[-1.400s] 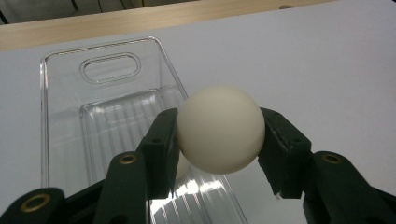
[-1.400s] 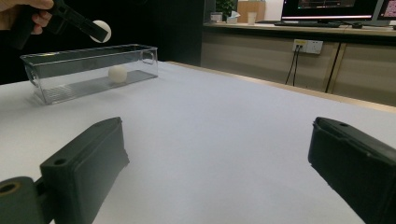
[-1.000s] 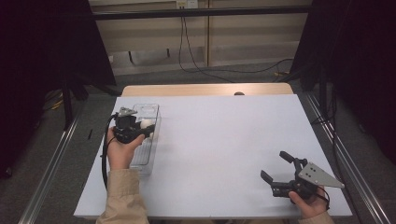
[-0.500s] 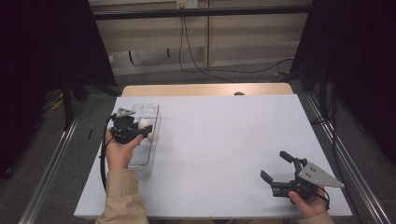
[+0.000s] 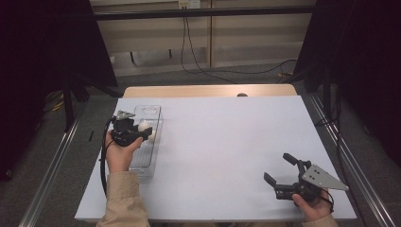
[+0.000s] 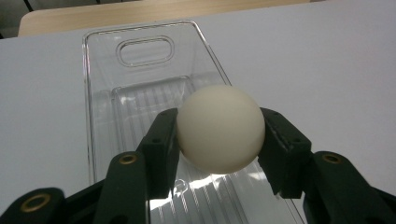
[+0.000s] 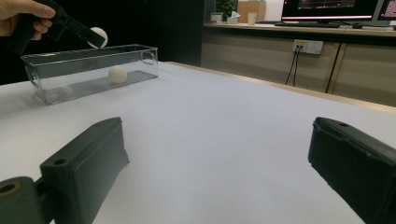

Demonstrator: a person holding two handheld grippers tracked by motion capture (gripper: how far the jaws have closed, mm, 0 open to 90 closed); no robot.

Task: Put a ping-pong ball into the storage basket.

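Above clear bin [image 5: 144, 158], left tongs [image 5: 144, 131] gripping ball [image 6: 220, 129]

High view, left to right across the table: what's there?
Left gripper shut on a white ball, over the clear plastic bin → bare stretch of white table → right gripper, jaws open with nothing between them.

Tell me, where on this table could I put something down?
The broad white tabletop between the clear plastic tray and the open right gripper is bare. The tray is crowded: the left gripper holds a white ball over it.
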